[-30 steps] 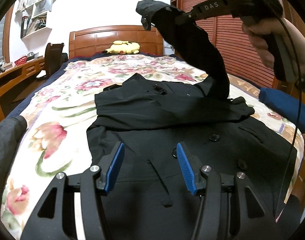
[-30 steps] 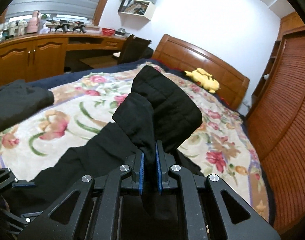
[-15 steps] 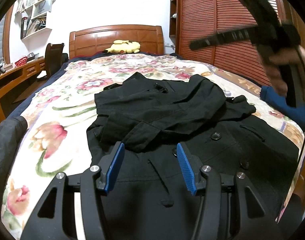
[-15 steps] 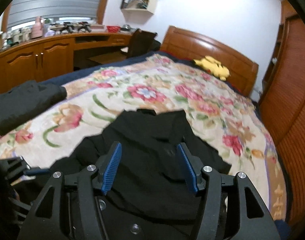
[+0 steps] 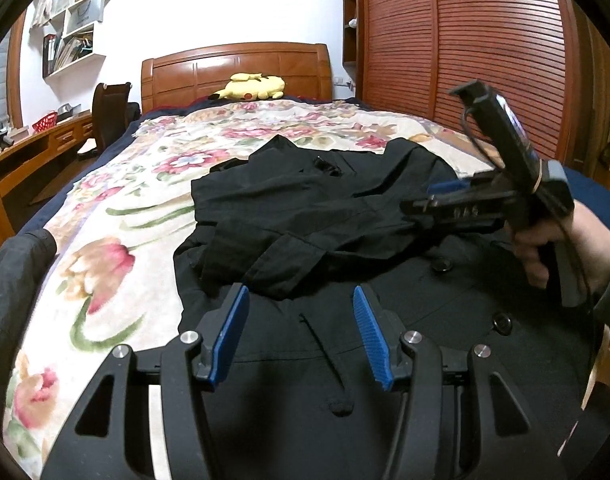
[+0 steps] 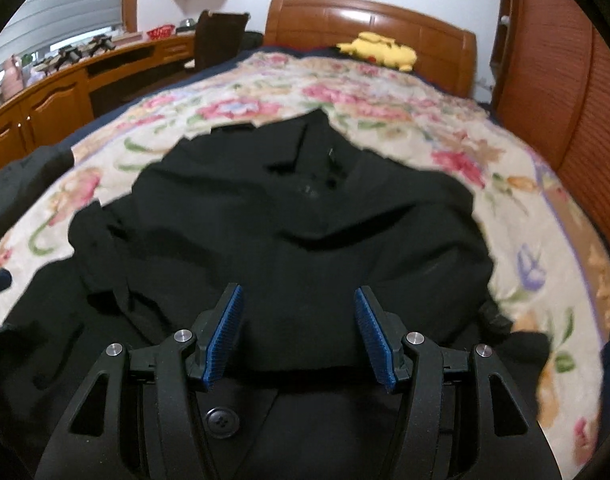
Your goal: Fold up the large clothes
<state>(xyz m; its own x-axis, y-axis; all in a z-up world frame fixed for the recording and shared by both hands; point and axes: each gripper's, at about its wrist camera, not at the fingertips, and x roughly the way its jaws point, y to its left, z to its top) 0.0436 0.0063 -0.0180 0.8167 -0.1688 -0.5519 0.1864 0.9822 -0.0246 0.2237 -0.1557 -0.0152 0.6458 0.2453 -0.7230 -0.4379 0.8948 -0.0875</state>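
Both your tongs stand apart with nothing between the pads: the left tongs (image 5: 301, 332) hover over the lower front of the black coat (image 5: 305, 224), the right tongs (image 6: 301, 332) over its upper half. That coat lies spread on the floral bedspread (image 5: 145, 208), both sleeves crossed over the chest. So the sleeve step looks done, and you're between grasps. Next, I'd judge, you take the hem at two corners and carry it up toward the collar, keeping the sleeves from sliding. No containers hold anything here; only wall shelves (image 5: 73, 36) with books.
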